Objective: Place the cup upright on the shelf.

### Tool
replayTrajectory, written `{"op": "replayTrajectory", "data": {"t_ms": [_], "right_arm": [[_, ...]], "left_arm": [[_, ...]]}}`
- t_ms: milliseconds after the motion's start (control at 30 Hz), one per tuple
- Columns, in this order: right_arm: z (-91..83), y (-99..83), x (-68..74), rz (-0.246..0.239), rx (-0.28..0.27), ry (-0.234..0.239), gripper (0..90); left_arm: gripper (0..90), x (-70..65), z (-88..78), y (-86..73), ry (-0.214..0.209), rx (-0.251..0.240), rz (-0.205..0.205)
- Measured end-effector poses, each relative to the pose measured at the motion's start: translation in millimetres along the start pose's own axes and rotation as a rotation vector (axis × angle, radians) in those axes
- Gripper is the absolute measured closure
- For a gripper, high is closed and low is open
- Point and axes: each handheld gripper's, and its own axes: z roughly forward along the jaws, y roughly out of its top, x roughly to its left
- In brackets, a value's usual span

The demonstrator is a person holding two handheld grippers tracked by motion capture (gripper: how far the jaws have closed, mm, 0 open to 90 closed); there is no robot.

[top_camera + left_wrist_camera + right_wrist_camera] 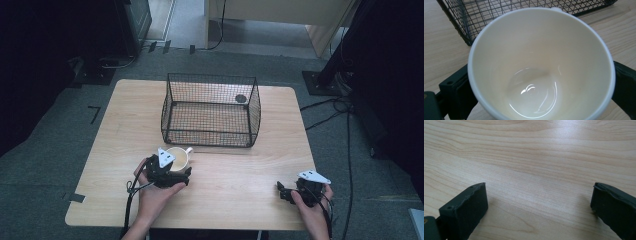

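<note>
The left gripper (172, 172) has its jaws pressed against both sides of a cream cup (541, 65), which is empty. Just beyond it a black wire basket (210, 111) stands on the wooden table (240, 185). The right gripper (539, 202) gapes wide over bare wood, holding nothing.
</note>
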Motion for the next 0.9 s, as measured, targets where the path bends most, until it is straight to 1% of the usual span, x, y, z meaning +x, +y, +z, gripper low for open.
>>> {"op": "replayTrajectory", "data": {"t_ms": [100,233,267,300,333,367,467,533,600,733,900], "right_arm": [[0.0,0.0,0.0,0.000,0.000,0.000,0.6],[0.0,0.0,0.0,0.000,0.000,0.000,0.6],[0.0,0.0,0.0,0.000,0.000,0.000,0.6],[0.0,0.0,0.0,0.000,0.000,0.000,0.6],[0.0,0.0,0.0,0.000,0.000,0.000,0.6],[0.0,0.0,0.0,0.000,0.000,0.000,0.6],[0.1,0.1,-0.4,-0.005,0.000,0.004,0.6],[0.4,0.3,-1.1,-0.008,0.000,0.009,0.5],[0.4,0.3,-1.1,-0.008,0.000,0.009,0.5],[0.3,0.3,-1.1,-0.008,0.000,0.009,0.5],[0.4,0.3,-1.1,-0.008,0.000,0.009,0.5]], "left_arm": [[0.0,1.0,5.2,1.3,0.001,0.016,-0.004],[0.0,0.7,8.9,2.8,-0.001,0.022,-0.013],[1.2,0.8,8.9,3.2,0.002,0.020,-0.012],[4.7,1.1,7.8,3.4,0.010,0.014,-0.012],[8.8,1.2,7.1,3.5,0.014,0.011,-0.010],[9.7,0.9,6.9,3.9,0.012,0.012,-0.001],[10.2,1.5,6.0,4.1,0.007,0.016,0.016],[10.4,1.7,5.6,3.9,0.006,0.015,0.016],[10.5,1.6,4.9,4.6,0.005,0.021,0.025],[10.6,-0.4,-0.7,8.8,-0.008,0.017,0.027],[10.6,-4.3,-11.7,19.3,-0.018,-0.012,0.031]]}}
